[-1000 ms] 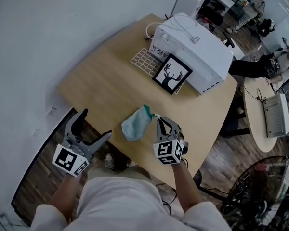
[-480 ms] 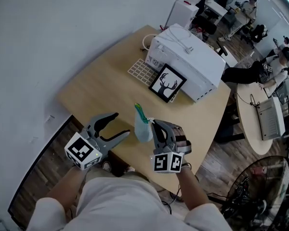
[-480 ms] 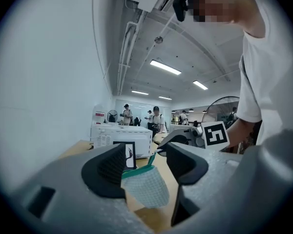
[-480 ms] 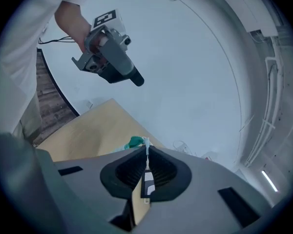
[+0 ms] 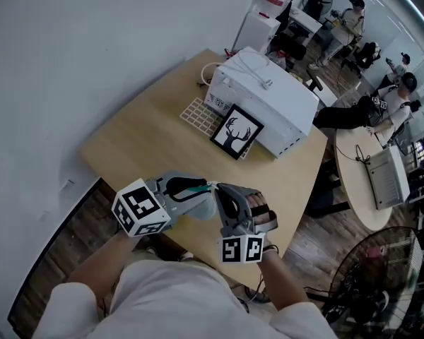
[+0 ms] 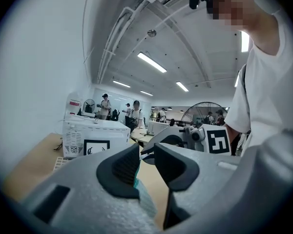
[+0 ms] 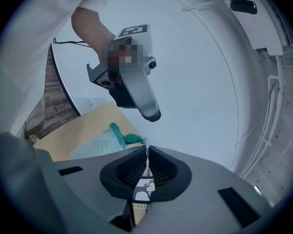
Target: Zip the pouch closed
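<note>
Light wooden table (image 5: 141, 129) seen beneath and ahead of jaws. White box-shaped appliance (image 5: 268, 101) set at table's far end, well beyond jaws; white cable (image 5: 258, 73) laid across its top. Framed deer-silhouette picture (image 5: 236, 131) stood before appliance, on side nearer jaws. White grid mat (image 5: 196, 113) laid flat just beside picture. Right of jaws, well apart: round table (image 5: 353, 189) with laptop (image 5: 387, 179), floor fan (image 5: 371, 281), seated people (image 5: 403, 90). Dark wood floor (image 5: 53, 249) seen left of and below jaws.
</note>
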### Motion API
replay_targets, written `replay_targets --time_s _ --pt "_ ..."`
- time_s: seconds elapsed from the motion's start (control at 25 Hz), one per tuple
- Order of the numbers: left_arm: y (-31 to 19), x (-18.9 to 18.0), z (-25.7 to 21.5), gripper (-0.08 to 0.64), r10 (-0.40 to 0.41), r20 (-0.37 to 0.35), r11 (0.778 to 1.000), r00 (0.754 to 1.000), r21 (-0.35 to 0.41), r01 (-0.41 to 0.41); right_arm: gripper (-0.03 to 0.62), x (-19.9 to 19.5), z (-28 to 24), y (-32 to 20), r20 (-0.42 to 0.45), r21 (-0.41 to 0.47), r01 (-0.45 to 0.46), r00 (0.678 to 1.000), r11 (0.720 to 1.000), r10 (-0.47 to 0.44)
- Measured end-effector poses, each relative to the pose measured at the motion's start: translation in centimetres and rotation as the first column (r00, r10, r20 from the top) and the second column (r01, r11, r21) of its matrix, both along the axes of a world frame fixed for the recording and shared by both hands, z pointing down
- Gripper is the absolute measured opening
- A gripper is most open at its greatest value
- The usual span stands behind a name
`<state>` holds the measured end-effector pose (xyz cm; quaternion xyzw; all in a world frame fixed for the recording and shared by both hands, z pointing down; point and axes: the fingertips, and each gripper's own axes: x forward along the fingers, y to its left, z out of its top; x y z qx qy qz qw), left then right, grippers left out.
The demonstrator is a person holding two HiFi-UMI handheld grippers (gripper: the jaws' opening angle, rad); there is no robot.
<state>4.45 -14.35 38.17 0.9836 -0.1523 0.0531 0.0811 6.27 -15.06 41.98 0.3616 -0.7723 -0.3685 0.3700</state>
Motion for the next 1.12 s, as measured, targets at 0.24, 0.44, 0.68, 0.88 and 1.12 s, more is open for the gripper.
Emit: replay_targets --time_s 0.24,0.44,0.68,0.88,1.12 --pt "-0.2 0.9 0.1 0.083 0.015 0.004 1.0 1.0 -0.026 -0.015 0.015 -0.6 -0.9 1.1 0.007 0.031 0.003 1.0 1.0 -0.003" --pt "-0.6 1.1 0.0 0.046 0.017 -0.007 0.999 1.0 -0.041 -0.017 0.015 0.0 -1.7 1.0 0.011 0.056 -0.01 1.0 0.998 0.009" --pt "-1.0 1.7 0.3 0.025 0.0 -0.016 0.997 1.0 -0.079 -0.002 0.015 0.7 -1.6 0.9 -0.002 0.063 -0.012 1.0 0.998 0.012" --pt "-1.3 2.5 -0.4 0.092 0.002 -0.053 0.994 0.999 -0.107 -0.008 0.015 0.9 -1.4 1.0 -0.034 0.079 0.015 0.999 0.997 -0.012" --pt "-0.9 3.4 0.1 0.135 0.06 -0.102 0.982 0.993 -0.174 -0.077 0.015 0.9 -2.3 1.1 -0.028 0.106 0.051 0.998 0.993 -0.048"
